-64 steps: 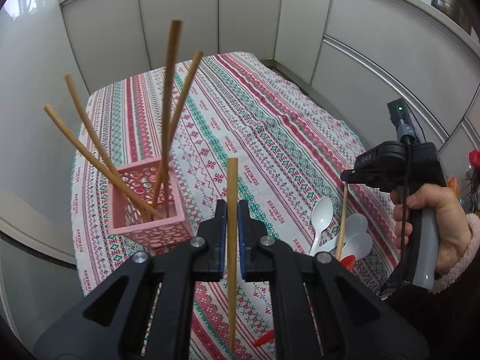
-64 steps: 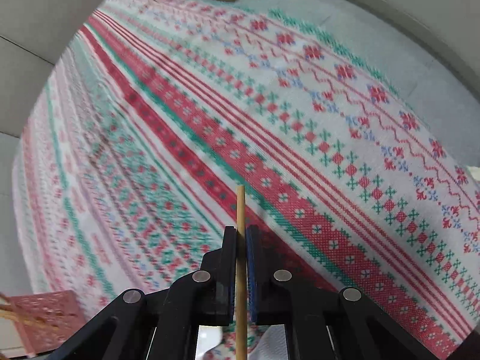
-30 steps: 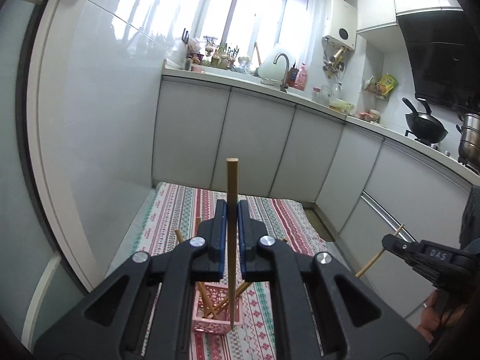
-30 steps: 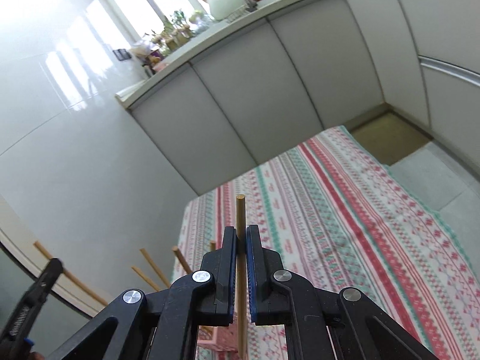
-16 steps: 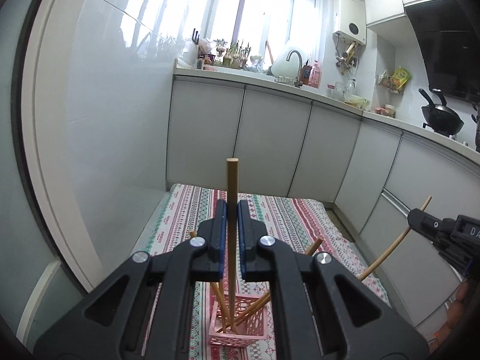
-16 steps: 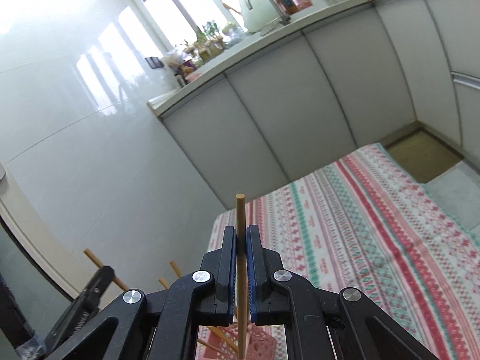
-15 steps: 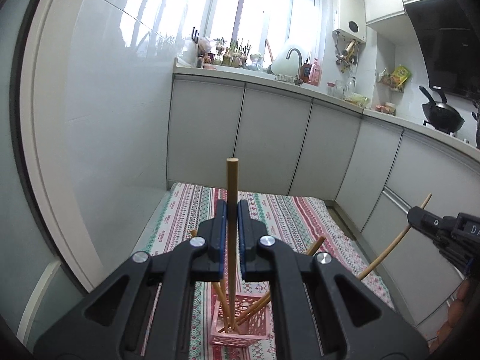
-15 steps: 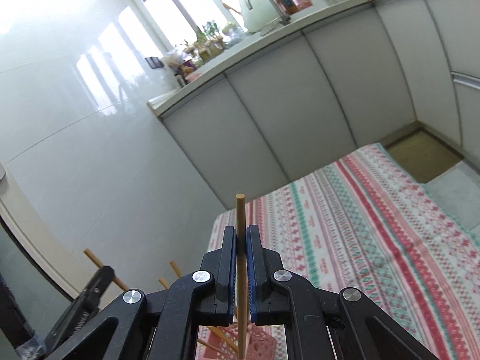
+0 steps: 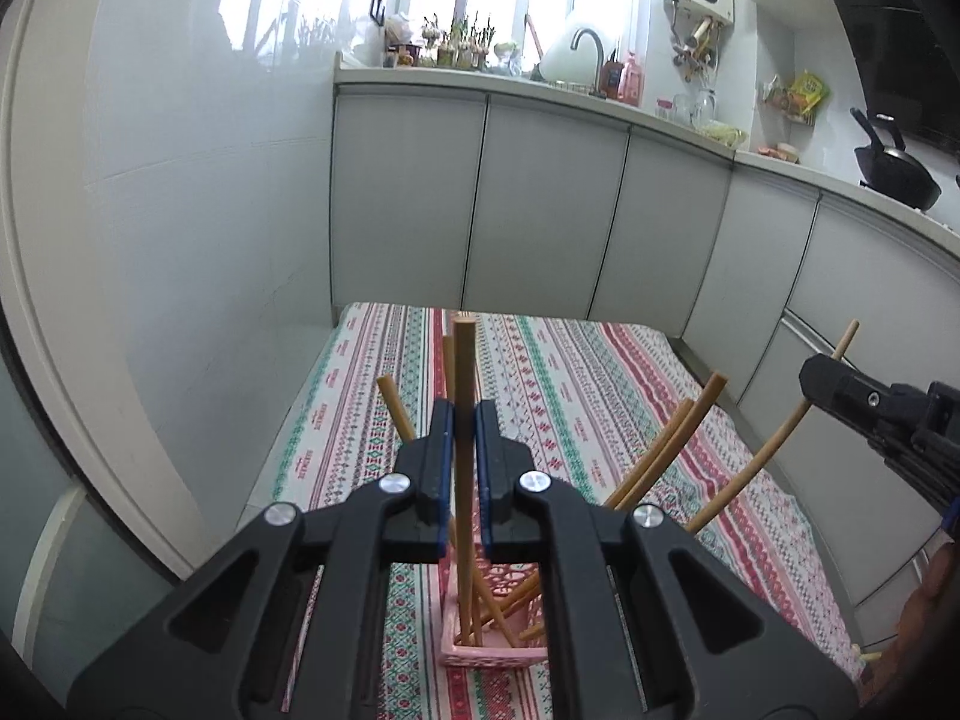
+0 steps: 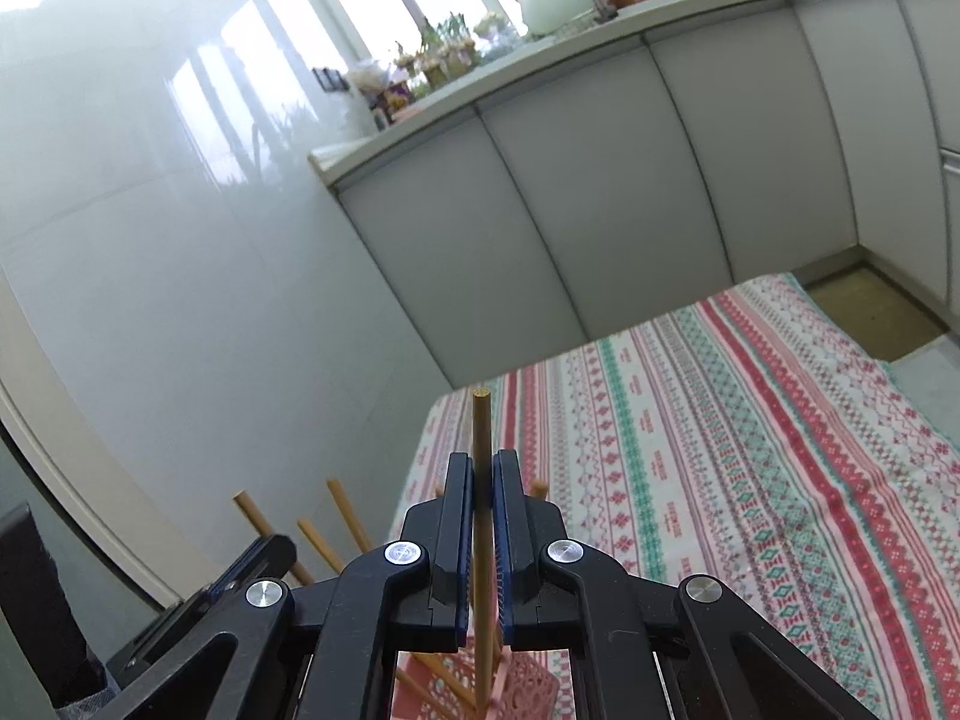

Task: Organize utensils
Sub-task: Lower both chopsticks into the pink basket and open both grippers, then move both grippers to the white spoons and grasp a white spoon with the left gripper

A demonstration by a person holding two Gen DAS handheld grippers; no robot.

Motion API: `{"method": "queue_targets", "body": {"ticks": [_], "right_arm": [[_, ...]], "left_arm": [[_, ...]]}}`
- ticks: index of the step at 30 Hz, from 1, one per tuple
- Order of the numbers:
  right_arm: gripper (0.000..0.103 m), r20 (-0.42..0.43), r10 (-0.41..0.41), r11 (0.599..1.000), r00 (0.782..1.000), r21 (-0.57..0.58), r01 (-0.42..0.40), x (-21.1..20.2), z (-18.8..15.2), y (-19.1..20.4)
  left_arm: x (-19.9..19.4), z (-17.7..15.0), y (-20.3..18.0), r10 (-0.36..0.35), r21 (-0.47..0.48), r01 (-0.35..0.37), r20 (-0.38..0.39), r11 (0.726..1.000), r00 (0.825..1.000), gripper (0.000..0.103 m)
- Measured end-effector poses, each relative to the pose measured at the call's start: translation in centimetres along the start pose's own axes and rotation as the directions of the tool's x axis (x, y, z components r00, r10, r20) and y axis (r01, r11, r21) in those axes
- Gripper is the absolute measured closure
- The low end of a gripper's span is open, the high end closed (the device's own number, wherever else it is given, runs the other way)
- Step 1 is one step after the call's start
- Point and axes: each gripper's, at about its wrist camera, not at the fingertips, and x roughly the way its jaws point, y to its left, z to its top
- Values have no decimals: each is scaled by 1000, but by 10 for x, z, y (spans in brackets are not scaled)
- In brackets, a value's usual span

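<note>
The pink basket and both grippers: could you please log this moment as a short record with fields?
left gripper: shut on chopstick, upright, lower end in the pink basket
right gripper: shut on second chopstick, lower end over the basket
basket contents: several chopsticks leaning outward
surface: patterned tablecloth

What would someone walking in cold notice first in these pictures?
Probably the black left gripper filling the foreground, shut on an upright wooden chopstick whose lower end reaches into a pink basket bristling with more chopsticks. The right gripper grips its own chopstick above the bright striped tablecloth.
</note>
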Motion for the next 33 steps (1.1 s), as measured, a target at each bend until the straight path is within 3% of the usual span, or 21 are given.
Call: {"method": "queue_targets", "body": {"ticks": [11,14,15,16,18,22,26,28,33], "right_arm": [[97,-84,-18,998,996,-69,12,26,-23,12],[94,-151,18,997,988,-73,-29,34,-27,14],[93,-172,35,997,985,-65,-47,35,-28,13],[90,-191,49,996,980,-57,-61,36,-28,12],[70,-202,68,996,977,-49,-80,31,-27,11],[66,-194,73,994,978,-60,-86,15,-20,6],[55,-191,62,996,980,-47,-72,-3,-13,-5],[49,-199,35,998,979,-46,-45,-12,-10,-13],[34,-283,-48,999,958,-25,43,-26,-8,-41]], "left_arm": [[1,-3,2,-30,-21,29,-47,999,998,93],[-3,-2,0,-33,-19,32,-55,999,998,76],[-4,-2,0,-32,-20,31,-56,999,998,66],[-8,-2,0,-35,-21,34,-56,999,998,59],[-13,-2,1,-41,-22,39,-63,999,997,53],[-20,-3,4,-32,-18,30,-98,999,995,43],[-25,-6,9,-42,-32,37,-163,999,986,32],[-26,-9,9,-49,-36,43,-218,998,975,21],[-28,-24,5,-87,-38,78,-337,996,937,21]]}}
